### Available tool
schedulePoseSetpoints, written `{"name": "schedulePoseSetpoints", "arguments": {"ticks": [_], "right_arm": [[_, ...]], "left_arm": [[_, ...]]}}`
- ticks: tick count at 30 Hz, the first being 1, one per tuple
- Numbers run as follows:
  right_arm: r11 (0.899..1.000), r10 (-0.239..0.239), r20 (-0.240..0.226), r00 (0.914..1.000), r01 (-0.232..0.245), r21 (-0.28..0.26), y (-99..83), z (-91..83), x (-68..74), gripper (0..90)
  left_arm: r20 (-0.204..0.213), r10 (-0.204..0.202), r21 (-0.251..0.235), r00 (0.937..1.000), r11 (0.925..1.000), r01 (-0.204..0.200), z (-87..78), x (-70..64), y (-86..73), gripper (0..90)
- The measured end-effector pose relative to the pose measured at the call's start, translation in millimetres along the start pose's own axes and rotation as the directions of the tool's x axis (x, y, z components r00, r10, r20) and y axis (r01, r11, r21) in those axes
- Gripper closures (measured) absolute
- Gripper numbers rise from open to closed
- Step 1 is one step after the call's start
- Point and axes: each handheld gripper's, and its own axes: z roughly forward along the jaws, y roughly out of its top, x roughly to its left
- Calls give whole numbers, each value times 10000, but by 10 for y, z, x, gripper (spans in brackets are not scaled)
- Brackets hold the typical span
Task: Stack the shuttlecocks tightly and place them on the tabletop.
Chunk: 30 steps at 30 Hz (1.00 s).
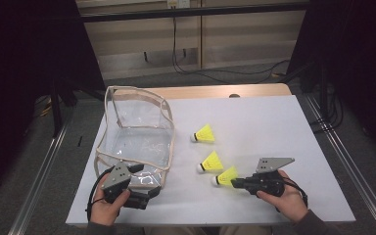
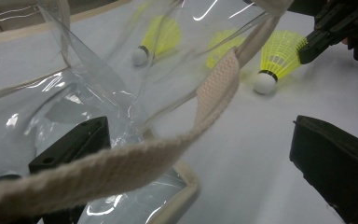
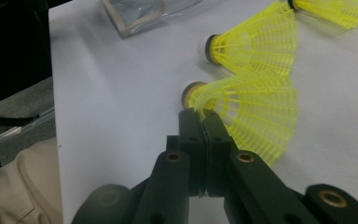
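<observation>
**Right jaws pinch a shuttlecock skirt; left jaws stand wide at the bag**

While the right gripper [image 1: 239, 183] lies low on the white table sheet [image 1: 274, 127] at about five o'clock, its two black jaws are pressed together on the edge of the yellow mesh skirt of the nearest yellow plastic shuttlecock [image 1: 225, 176], whose white cork points toward nine o'clock. In the right gripper view the jaw tips meet on the skirt just behind the cork, and the shuttlecock rests on the sheet.

Two more yellow shuttlecocks lie nearby: the second shuttlecock [image 1: 211, 162] just beside the held one at its eleven o'clock, and the third shuttlecock [image 1: 204, 134] farther up at twelve o'clock, near the middle of the sheet.

At seven o'clock the left gripper [image 1: 144, 188] sits at the near corner of the clear plastic bag with beige woven trim [image 1: 137, 132]. Its jaws stand wide apart; in the left gripper view one jaw shows behind the clear film and the beige strap [image 2: 121, 168] crosses in front, the other jaw well off to the side on bare sheet. The bag stands open-topped across the nine o'clock side of the sheet.

A pale wooden tabletop edge [image 1: 215, 91] shows past the sheet at twelve o'clock. Beyond it are a grey floor, black cables [image 1: 225, 71] and a pale panelled wall; dark curtains [image 1: 362, 58] hang at both sides.
</observation>
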Motion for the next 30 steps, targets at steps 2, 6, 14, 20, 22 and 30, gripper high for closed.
{"name": "schedulePoseSetpoints", "arguments": {"ticks": [2, 6, 14, 20, 22, 30], "right_arm": [[10000, -69, -88, 9999, 70, 10, -3, -16, 12, 895], [9999, -142, -140, 9998, 142, -61, 12, -44, 22, 898], [9998, -82, 15, 10000, 82, 162, -1, -15, -10, 861], [9986, -169, 255, 9995, 156, 504, 8, 70, -12, 814], [9980, -221, 227, 9995, 208, 589, 10, 93, -8, 837], [9993, -272, -8, 9996, 272, 274, 34, 28, -17, 893]], "left_arm": [[-19, 14, 16, 10000, 10000, -14, 2, -1, -1, 53], [-16, 2, 2, 10000, 10000, -2, 3, 0, 1, 54], [-25, 9, -5, 10000, 10000, -9, 7, -2, 1, 53], [-32, 21, -9, 10000, 10000, -21, 8, -1, 0, 53], [-85, 87, 64, 9999, 9999, -86, 6, 0, 0, 53], [-45, 11, -1, 10000, 10000, -11, 6, -4, 0, 53]]}}
